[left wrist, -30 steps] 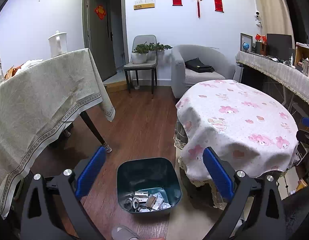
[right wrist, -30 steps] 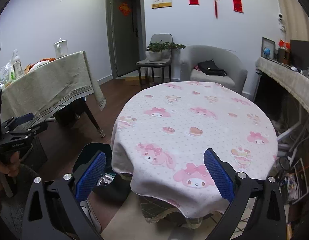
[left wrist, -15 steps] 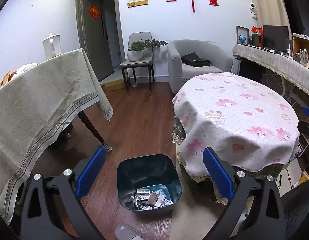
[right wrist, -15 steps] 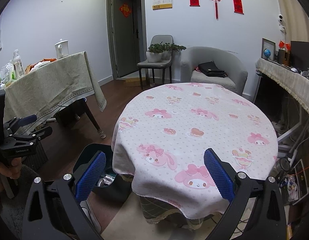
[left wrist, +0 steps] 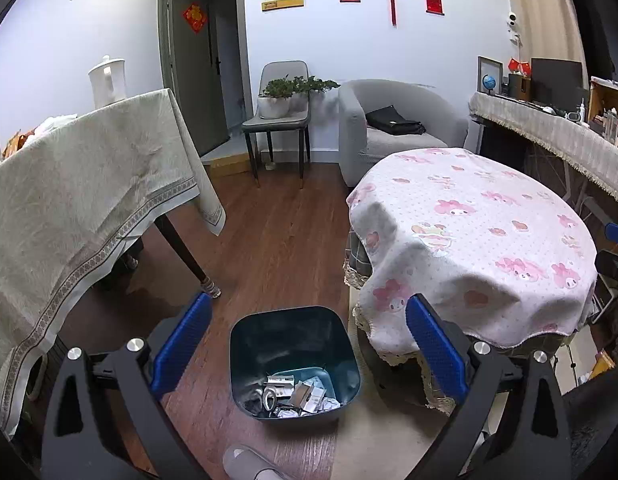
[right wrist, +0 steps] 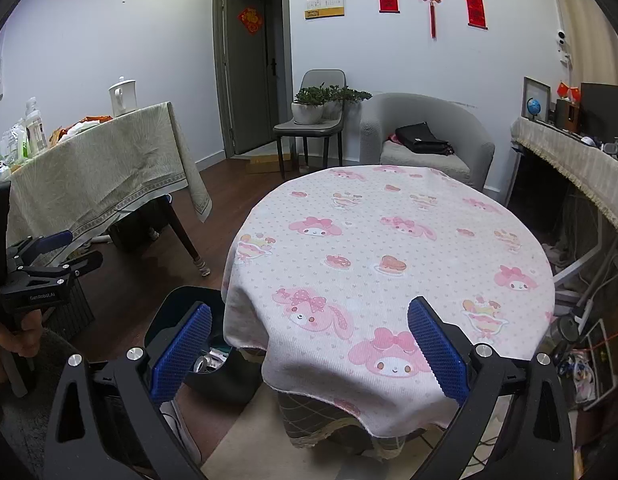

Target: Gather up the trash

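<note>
Both grippers are being held wide open with nothing between their blue pads. The left gripper (left wrist: 307,340) is being held above the wooden floor (left wrist: 277,240), with the dark teal trash bin (left wrist: 293,322) lying between its spread fingers in the left wrist view. Crumpled paper, small cartons and a roll of tape are lying as trash (left wrist: 295,394) at the bottom of that bin. The bin is standing on the floor just beside the near left edge of the round table (left wrist: 469,240), which is covered by a pink cartoon-print tablecloth (right wrist: 389,264). The right gripper (right wrist: 309,344) is being held over the near edge of that tablecloth; the cloth's top is being shown bare. In the right wrist view the bin (right wrist: 177,312) is partly hidden under the cloth's left overhang. A hand (right wrist: 23,336) is gripping the left gripper's handle at the frame's left edge. A slipper toe (left wrist: 245,462) is showing at the bottom edge, just in front of the bin.
</note>
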A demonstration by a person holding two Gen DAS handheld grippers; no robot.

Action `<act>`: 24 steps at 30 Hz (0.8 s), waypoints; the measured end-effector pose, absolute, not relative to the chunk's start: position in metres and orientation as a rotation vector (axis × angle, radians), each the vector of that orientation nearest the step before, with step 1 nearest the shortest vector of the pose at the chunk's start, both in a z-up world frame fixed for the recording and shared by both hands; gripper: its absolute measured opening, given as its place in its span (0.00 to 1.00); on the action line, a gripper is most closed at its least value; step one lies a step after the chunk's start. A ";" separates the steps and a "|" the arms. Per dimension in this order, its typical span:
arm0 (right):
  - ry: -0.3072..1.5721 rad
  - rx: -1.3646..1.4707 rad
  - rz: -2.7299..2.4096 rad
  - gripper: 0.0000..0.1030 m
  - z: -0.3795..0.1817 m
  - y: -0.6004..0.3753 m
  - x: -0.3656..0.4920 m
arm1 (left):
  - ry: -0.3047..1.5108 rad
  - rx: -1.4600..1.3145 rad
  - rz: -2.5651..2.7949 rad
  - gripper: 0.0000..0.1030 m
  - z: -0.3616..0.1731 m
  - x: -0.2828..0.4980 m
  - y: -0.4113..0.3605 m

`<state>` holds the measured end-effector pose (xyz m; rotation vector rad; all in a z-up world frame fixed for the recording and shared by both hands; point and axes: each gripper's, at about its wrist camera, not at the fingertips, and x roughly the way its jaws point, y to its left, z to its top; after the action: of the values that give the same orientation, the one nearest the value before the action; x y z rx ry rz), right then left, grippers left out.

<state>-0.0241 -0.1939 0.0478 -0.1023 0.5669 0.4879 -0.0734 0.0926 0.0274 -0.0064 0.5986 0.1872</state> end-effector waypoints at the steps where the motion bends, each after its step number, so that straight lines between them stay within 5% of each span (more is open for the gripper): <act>1: 0.567 -0.101 0.488 0.97 0.048 -0.195 -0.024 | 0.599 -0.008 0.187 0.96 0.028 -0.073 0.093; 24: 0.569 -0.100 0.488 0.97 0.048 -0.196 -0.022 | 0.601 0.000 0.189 0.96 0.028 -0.073 0.092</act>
<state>-0.0221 -0.1963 0.0475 -0.0998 0.5686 0.4876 -0.0732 0.0918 0.0281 0.0002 0.6011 0.1894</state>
